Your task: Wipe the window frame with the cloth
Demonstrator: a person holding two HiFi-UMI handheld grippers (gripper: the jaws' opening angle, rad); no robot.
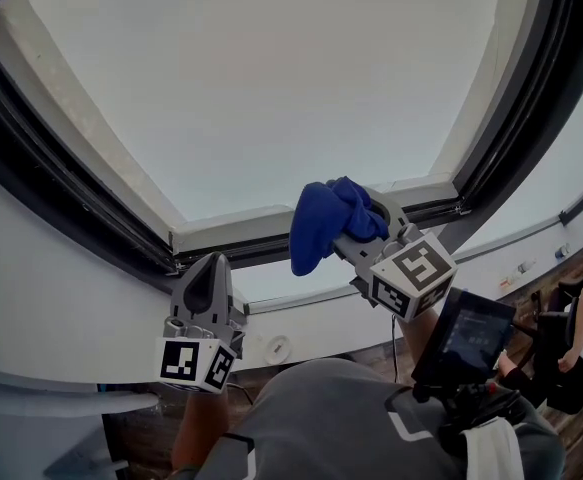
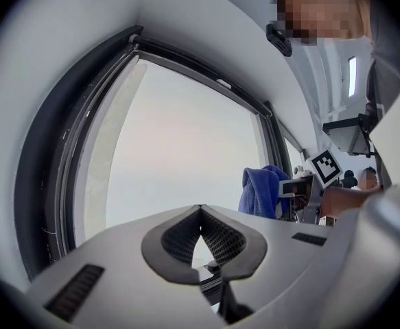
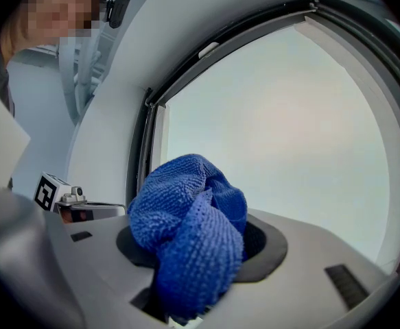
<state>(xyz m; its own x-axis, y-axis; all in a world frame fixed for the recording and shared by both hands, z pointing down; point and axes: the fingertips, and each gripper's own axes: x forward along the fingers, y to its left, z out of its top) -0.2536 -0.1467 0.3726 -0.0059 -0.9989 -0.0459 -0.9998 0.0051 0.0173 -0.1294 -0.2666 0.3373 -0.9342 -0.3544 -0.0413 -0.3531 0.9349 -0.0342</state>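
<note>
The right hand-held gripper (image 1: 379, 214) is raised against the lower window frame (image 1: 223, 236), its jaws clamped on a bunched blue cloth (image 1: 321, 230) that hangs over the frame's dark strip. The left hand-held gripper (image 1: 210, 264) points up just below the frame, jaws together, holding nothing. A grey-clad shoulder (image 1: 321, 418) fills the bottom edge.

Your light pours flat and bright through the window (image 1: 271, 78), its pane washed out to white. Both gripper views bow hard toward dark, vignetted edges. Up close, the cloth (image 3: 186, 232) is crisp, its underside shaded.
</note>
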